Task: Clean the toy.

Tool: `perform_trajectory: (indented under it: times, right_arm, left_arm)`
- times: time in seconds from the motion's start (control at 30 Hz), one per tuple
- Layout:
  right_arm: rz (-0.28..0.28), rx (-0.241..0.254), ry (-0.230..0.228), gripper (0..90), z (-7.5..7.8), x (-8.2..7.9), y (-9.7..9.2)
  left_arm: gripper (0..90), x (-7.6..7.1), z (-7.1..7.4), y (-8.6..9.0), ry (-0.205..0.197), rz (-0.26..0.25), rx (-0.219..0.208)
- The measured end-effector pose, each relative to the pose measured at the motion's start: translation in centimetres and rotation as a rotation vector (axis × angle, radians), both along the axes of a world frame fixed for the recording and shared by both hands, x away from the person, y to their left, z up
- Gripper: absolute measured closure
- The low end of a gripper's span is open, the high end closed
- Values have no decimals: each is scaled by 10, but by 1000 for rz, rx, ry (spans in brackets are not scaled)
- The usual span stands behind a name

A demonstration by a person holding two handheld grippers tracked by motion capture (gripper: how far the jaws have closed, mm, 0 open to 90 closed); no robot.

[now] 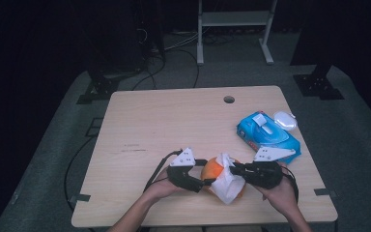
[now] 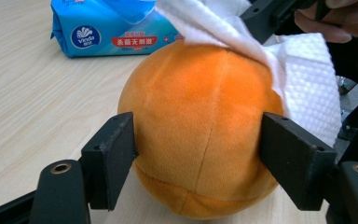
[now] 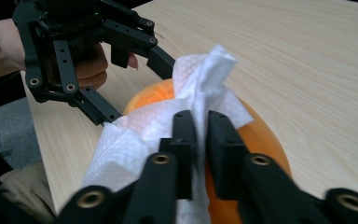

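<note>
An orange plush ball (image 1: pixel 212 169) rests on the wooden table (image 1: pixel 174 121) near its front edge, with a white tissue (image 1: pixel 229 181) draped over its right side. My left gripper (image 2: pixel 198 140) is shut on the ball (image 2: pixel 200 130), one pad pressed against each flank. From the right, my right gripper (image 3: pixel 203 126) reaches over the ball (image 3: pixel 261 135); its jaws stand slightly apart with a raised fold of the tissue (image 3: pixel 144 126) between them. In the high view the left gripper (image 1: pixel 208 182) and right gripper (image 1: pixel 234 168) face each other across the ball.
A blue pack of wet wipes (image 1: pixel 268 135) lies right of the ball, close behind the right hand, with a small white case (image 1: pixel 285 120) beyond it. The table has a cable hole (image 1: pixel 229 99) near its far edge. Stands and cables sit on the floor behind.
</note>
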State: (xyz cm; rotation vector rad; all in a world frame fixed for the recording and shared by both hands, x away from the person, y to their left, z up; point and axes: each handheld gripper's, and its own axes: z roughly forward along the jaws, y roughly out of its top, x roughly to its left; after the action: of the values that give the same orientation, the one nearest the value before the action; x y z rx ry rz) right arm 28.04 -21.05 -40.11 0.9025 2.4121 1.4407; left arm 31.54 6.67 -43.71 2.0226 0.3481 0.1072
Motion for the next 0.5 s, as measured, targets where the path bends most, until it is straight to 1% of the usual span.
perform_trajectory:
  times: [0.03, 0.07, 0.1, 0.13, 0.17, 0.2, 0.23, 0.27, 0.3, 0.33, 0.4, 0.47, 0.5]
  right_arm:
    - [0, 0, 0, 732, 0, 0, 0]
    - [2, -11, -24, 688, 3, -2, 0]
    - [5, -11, -33, 669, 5, -3, 0]
    - [5, -11, -33, 669, 5, -3, 0]
    - [15, -6, -54, 621, 9, -6, -2]
    - [15, -6, -54, 621, 9, -6, -2]
    - [41, -8, -65, 566, 11, -9, -3]
    - [41, -8, -65, 566, 11, -9, -3]
    - [59, -14, -84, 503, 10, -13, -2]
    - [59, -14, -84, 503, 10, -13, -2]
    - [78, -23, -99, 452, 8, -14, 0]
    - [100, -41, -113, 414, 5, -16, 5]
    - [115, -81, -131, 384, 2, -17, 11]
  left_arm:
    - [267, 0, 0, 0, 0, 0, 0]
    - [267, 0, 0, 0, 1, 2, -3]
    - [267, 0, 0, 0, 3, 2, -4]
    - [266, 0, 0, 0, 3, 2, -4]
    - [265, 0, -1, 1, 7, 4, -5]
    - [263, 0, -1, 1, 7, 4, -5]
    - [262, 0, -1, 1, 9, 4, -6]
    - [262, 0, -1, 0, 10, 4, -6]
    - [260, 0, -1, 0, 10, 4, -5]
    - [259, 0, -1, 0, 10, 4, -5]
    - [257, 1, -1, 0, 10, 4, -4]
    - [257, 1, -1, 0, 13, 6, -6]
    - [257, 1, -2, 0, 22, 7, -12]
